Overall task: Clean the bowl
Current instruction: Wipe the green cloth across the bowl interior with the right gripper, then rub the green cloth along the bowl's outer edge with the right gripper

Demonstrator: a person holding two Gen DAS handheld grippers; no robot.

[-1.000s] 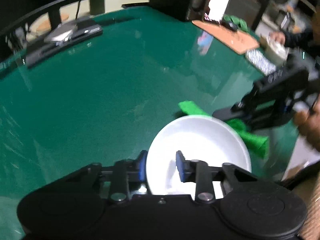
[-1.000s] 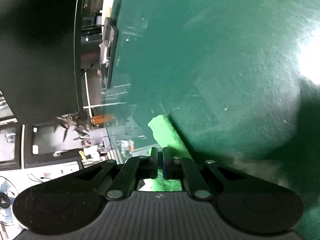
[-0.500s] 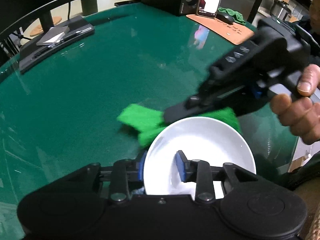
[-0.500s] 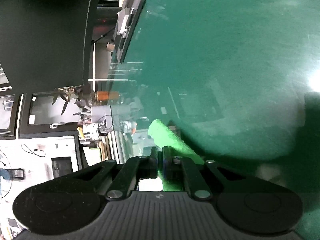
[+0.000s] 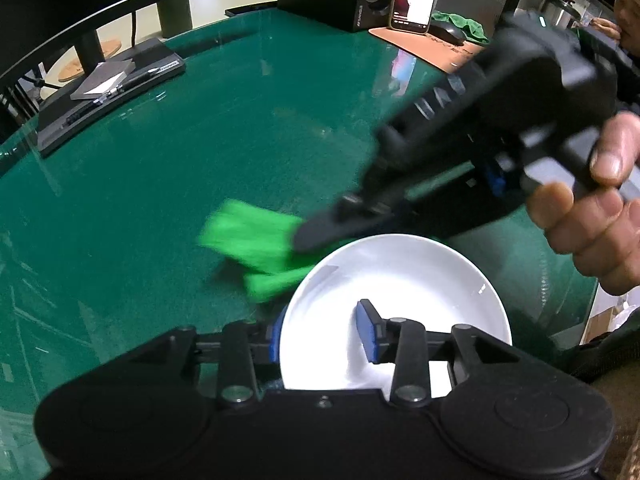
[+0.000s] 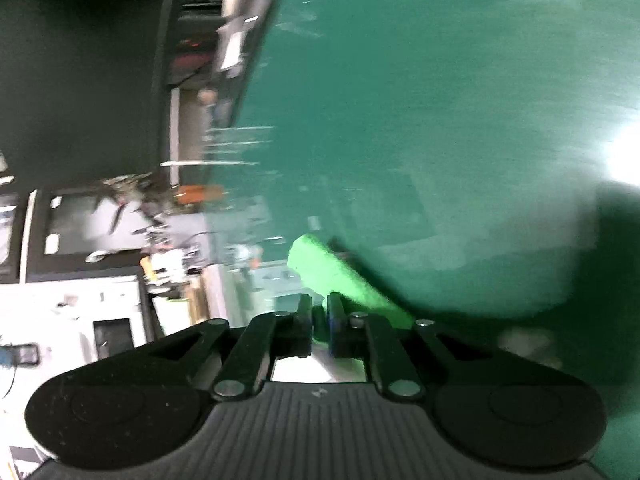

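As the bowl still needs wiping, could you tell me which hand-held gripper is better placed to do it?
Right: the right hand-held gripper already pinches the green cloth beside the white bowl, whose rim the left hand-held gripper straddles.

A white bowl (image 5: 396, 300) sits upright on the table, a crumpled green cloth (image 5: 256, 240) touching its far rim.

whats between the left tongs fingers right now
The near rim of the white bowl: in the left wrist view one finger of the left tongs sits outside the bowl's wall, the other inside. The jaws have just been opening, so the pads look slack on it.
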